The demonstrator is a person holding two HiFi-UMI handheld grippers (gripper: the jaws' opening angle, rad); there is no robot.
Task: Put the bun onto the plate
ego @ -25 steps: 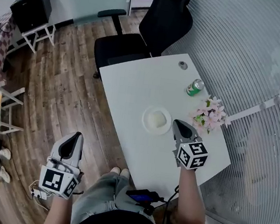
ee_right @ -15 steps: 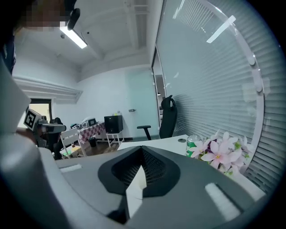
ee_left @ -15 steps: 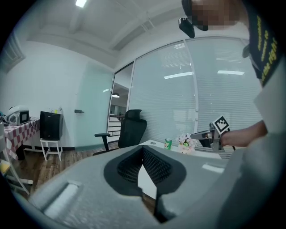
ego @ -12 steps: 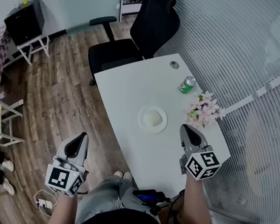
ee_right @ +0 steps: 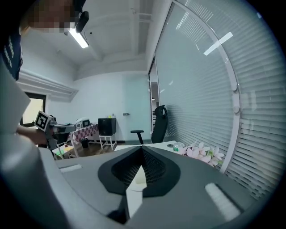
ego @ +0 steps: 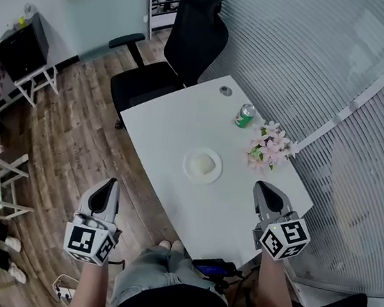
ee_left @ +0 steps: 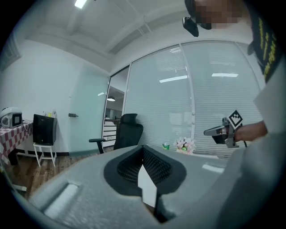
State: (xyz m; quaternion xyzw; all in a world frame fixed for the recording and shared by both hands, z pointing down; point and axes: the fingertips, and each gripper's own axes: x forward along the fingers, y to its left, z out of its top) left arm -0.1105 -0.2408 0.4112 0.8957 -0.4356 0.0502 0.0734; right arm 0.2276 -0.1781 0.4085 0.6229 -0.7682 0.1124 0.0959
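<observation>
I am drawing my right gripper (ego: 266, 190) back and up from the plate (ego: 187, 168), jaws pressed together and empty, while the bun (ego: 204, 163) is lying on it, so the placing looks done.

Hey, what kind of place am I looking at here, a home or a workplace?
Most likely a workplace: an office or small meeting room. A black swivel office chair stands at the end of a white table, and a glass wall with slatted blinds runs alongside it.
</observation>
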